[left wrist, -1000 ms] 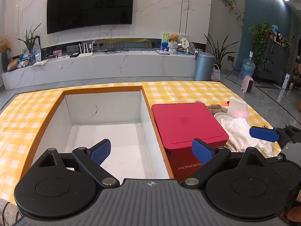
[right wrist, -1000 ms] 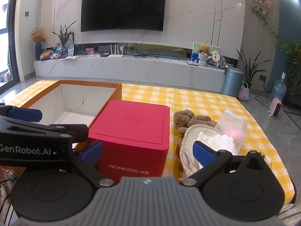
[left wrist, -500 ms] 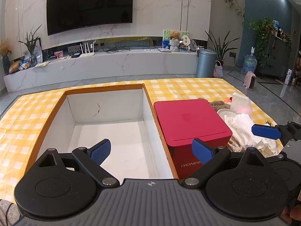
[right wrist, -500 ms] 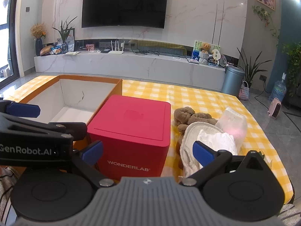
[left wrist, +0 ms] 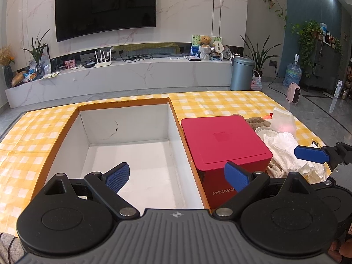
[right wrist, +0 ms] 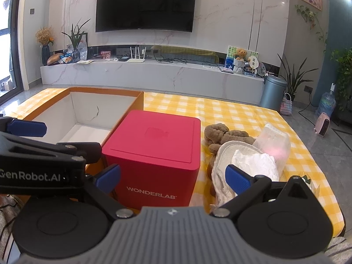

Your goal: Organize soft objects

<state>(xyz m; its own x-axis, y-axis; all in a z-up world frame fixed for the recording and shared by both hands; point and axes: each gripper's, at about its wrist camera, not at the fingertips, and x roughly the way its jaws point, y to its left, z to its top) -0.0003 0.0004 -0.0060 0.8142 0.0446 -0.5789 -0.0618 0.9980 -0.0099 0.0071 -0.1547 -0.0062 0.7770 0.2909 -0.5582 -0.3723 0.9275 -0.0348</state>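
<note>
Soft objects lie in a loose pile at the right side of the bench [right wrist: 253,114], which is covered by a yellow checked cloth: a brown plush toy [right wrist: 222,135], a cream quilted cloth [right wrist: 220,165] with crumpled white fabric [right wrist: 255,162] on top, and a translucent pouch [right wrist: 275,142] with something pink inside. They touch one another and sit just beside a closed red box [right wrist: 158,145] marked WONDERLAB.

To the left of the red box, touching it, stands a large open carton [left wrist: 129,118] with orange outer walls and a white interior. Nothing is inside it.

My left gripper [left wrist: 176,175] hovers over the near part of the carton, jaws spread wide and holding nothing. My right gripper [right wrist: 173,176] hovers in front of the red box and the pile, jaws also spread wide and holding nothing.

I judge the sorting has hardly started: every soft thing I can see is on the cloth, none is stored, and nothing is gripped. Each piece would have to be picked up and put away, probably into the open carton.
</note>
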